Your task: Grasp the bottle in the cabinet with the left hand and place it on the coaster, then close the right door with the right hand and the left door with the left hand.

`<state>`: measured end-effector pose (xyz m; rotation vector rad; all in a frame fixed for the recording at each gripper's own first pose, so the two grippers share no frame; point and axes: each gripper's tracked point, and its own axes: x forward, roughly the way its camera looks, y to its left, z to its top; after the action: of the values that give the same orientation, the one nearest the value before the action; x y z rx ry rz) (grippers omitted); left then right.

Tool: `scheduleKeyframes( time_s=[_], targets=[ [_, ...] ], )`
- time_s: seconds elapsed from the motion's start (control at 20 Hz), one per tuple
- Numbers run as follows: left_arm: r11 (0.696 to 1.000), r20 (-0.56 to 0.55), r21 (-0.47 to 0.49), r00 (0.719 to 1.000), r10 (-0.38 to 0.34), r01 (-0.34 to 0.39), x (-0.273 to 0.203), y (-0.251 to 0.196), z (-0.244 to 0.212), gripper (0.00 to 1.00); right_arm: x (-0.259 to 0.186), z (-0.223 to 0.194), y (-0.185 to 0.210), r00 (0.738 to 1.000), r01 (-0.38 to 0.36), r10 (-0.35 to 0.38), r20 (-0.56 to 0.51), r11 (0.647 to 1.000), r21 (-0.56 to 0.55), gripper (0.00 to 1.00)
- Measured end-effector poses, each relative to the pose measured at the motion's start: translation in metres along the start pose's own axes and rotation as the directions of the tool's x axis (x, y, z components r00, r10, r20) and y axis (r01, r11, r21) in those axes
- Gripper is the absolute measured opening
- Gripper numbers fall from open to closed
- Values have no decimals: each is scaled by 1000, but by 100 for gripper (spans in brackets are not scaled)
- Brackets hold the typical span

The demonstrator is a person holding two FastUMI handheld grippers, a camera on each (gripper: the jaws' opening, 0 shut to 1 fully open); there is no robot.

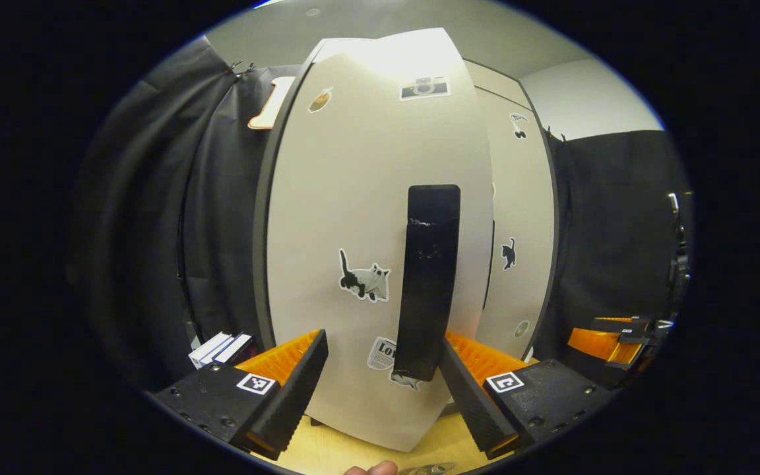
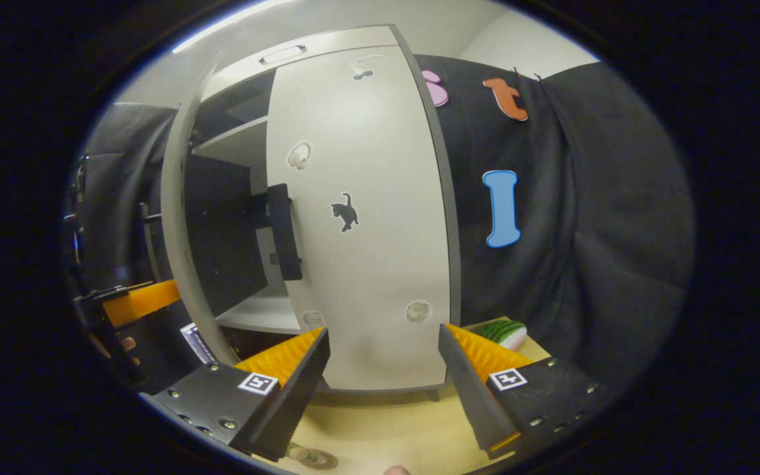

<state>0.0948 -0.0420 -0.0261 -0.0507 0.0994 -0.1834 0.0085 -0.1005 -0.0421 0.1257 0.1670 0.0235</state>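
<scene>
Left gripper (image 1: 383, 369) fingers spread wide, nothing between them; they sit just in front of the left door (image 1: 367, 218), either side of its black handle (image 1: 429, 277) without touching it. Left door is partly swung in, with cat stickers on its face. Past its right edge is the right door (image 1: 518, 218), which looks shut against the cabinet. Right gripper (image 2: 383, 369) also wide and empty, held just in front of the right door (image 2: 367, 224), low on the panel. Left of that door, the cabinet (image 2: 241, 198) is open and a shelf is visible inside. Left door (image 2: 179, 218) shows edge-on beyond it. At the bottom edge of the right gripper view, a bottle top (image 2: 311, 456) shows near the cabinet on the wooden table (image 2: 380, 422); can't tell the coaster. Watermelon-patterned object (image 2: 502, 332) sits right of the cabinet.
</scene>
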Motion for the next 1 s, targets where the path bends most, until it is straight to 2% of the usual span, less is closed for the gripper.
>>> scheduleKeyframes(
  time_s=[0.05, 0.15, 0.5, 0.6, 1.0],
  targets=[
    [1000, 0, 5, 1000, 1, -1, 6, -4, 1, 100, 0, -1, -2, 1000, 4, -4, -4, 1000, 1, 97],
    [1000, 0, 4, 1000, 5, -5, 18, -11, 0, 100, -2, -3, -9, 1000, 10, -10, -7, 1000, 4, 100],
    [1000, 3, 3, 1000, 7, -7, 53, -22, -2, 100, -1, -10, -22, 999, 21, -20, -25, 1000, 18, 100],
    [1000, 8, 11, 1000, 16, -16, 64, -25, -2, 100, -2, -10, -22, 1000, 19, -18, -23, 1000, 15, 98],
    [998, 15, 21, 998, 63, -63, 107, -29, -3, 100, -8, -15, -21, 999, 18, -17, -34, 999, 40, 100]
  ],
)
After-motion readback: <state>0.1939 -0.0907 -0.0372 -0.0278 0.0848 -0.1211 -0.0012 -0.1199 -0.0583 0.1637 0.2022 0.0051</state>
